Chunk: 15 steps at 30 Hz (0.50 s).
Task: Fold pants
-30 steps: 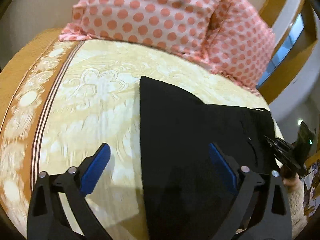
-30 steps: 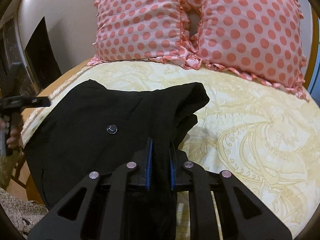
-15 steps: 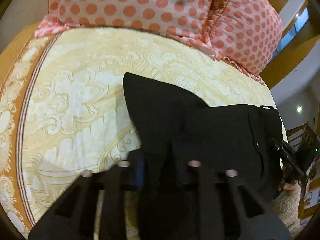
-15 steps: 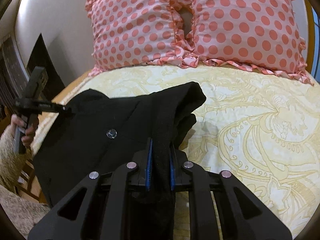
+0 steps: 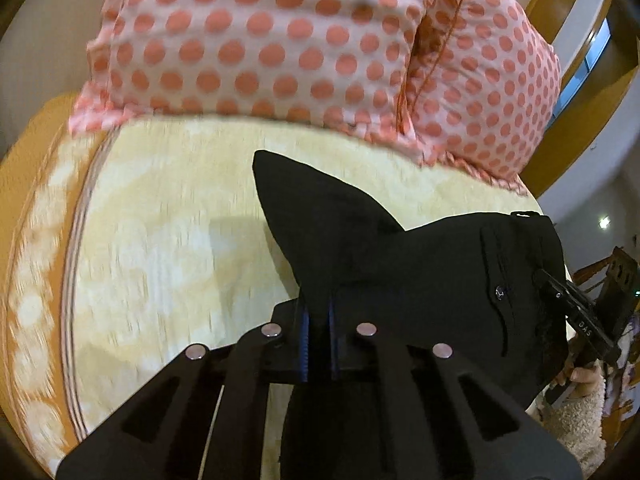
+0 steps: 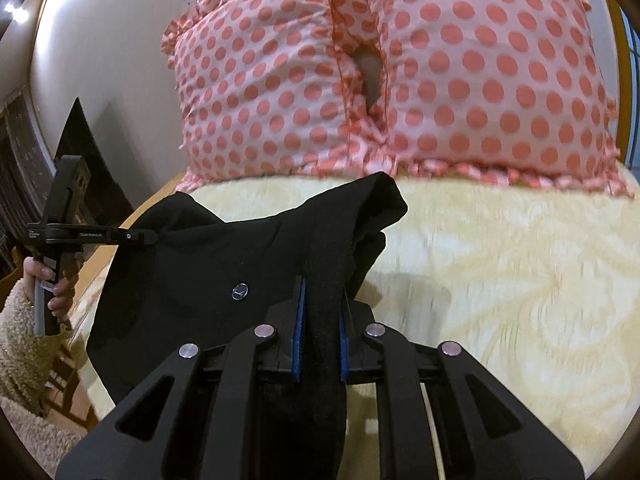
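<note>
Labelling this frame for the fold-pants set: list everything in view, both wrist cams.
pants: 1, black, on the bed, lifted at two edges, silver button showing
bedspread: 1, pale yellow with an orange border, covers the bed
pillows: 2, pink with coral dots and frilled edges, side by side at the head of the bed
wall: white, behind the pillows
wooden frame: tan, right edge of the left view
left tool: 1, black with blue pads, shut on the pants
right tool: 1, black with blue pads, shut on a bunched fold of the pants
hands: 2, each gripping a tool handle, seen from the other camera
sleeves: cream, fleecy
</note>
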Motion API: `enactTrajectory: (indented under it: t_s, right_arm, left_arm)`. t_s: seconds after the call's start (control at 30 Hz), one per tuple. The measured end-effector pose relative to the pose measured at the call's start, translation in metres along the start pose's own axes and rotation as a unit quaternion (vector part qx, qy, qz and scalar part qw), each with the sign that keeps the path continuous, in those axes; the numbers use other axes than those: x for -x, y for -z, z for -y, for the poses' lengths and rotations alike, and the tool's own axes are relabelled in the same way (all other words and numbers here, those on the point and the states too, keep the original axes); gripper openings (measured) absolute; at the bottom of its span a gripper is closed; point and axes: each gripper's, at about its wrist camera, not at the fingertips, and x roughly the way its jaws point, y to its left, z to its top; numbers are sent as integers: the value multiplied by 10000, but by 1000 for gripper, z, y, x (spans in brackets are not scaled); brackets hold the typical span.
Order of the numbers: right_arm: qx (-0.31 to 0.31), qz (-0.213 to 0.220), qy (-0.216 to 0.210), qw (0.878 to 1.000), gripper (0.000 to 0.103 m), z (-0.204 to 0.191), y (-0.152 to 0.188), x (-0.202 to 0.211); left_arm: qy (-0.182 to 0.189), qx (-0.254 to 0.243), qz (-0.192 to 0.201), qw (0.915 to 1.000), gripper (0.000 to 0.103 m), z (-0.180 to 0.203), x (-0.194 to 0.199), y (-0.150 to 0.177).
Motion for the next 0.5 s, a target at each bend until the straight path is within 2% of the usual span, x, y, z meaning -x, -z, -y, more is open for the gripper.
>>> enactTrajectory:
  t_s: [0.2, 0.27, 0.33, 0.4, 0.47, 0.5]
  right_arm:
    - [-95, 323, 151, 9993, 13, 17, -55, -42]
    - [-110, 276, 258, 9992, 13, 25, -65, -62]
    - [-241, -26, 403, 9989, 13, 36, -69, -90]
    - [-465, -494, 616, 9958, 13, 47, -63, -115]
    - [-613, -709, 761, 9927, 13, 51, -55, -125]
    - [-620, -698, 813, 9923, 13, 50, -53, -126]
  left_arm:
    - [-468, -80, 425, 9980, 7, 4, -27, -64]
    - [-702, -111, 487, 9963, 7, 1, -42, -79]
    - [-908, -140, 351, 9951, 7, -3, -67, -88]
    - [-1096, -124, 33, 9939, 8, -10, -96, -88]
    - [-1268, -104, -47, 9919, 19, -13, -110, -83]
    - [-1328, -115, 1, 9911, 21, -13, -114, -81]
